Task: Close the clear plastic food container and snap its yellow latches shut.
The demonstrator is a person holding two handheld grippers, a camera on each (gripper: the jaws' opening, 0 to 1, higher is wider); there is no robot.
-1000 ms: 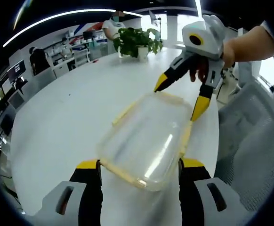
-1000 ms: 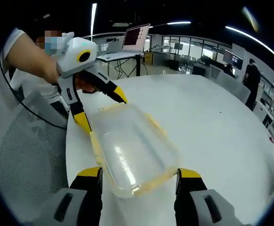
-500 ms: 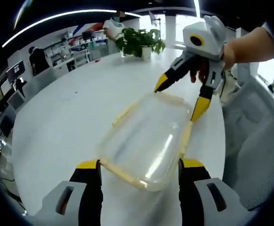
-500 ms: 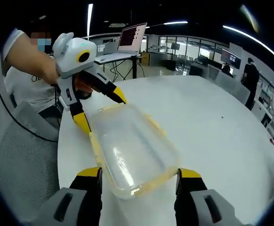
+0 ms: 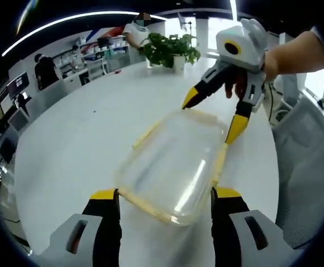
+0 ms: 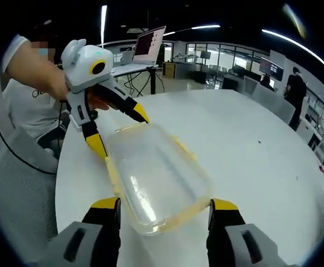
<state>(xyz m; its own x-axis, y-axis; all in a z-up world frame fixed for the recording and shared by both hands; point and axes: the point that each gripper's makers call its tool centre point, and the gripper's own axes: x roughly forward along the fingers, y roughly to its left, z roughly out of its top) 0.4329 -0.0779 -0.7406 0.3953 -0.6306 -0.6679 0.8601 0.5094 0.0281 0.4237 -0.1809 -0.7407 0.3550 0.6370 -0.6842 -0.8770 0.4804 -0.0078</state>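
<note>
The clear food container point(image 5: 173, 164) lies flat on the round white table point(image 5: 78, 133), lid on top, its yellow latches point(image 5: 147, 133) running along the edges. Everything here is easiest placed from that box. At one short end the left gripper point(image 5: 165, 196) stands with its jaws spread wide, one yellow tip on each side of the container's corner, neither one clamping it. At the opposite short end the right gripper point(image 5: 213, 117) comes in from above, held in a person's hand point(image 5: 273, 58); its jaws are parted too, one tip just at the far corner of the lid, the other beside the long edge. Whether either tip actually touches the plastic I cannot tell.

From the right gripper view the box point(image 6: 153, 175) again sits between spread jaws of the right gripper point(image 6: 163, 203), and the left gripper point(image 6: 117, 130) straddles its far end. Beyond the container, well away across the table, a potted plant point(image 5: 170, 50) stands. On the container's other side, off the table, a laptop point(image 6: 148, 44) sits open on a desk, and a mesh chair point(image 6: 17, 189) stands near the box's end.
</note>
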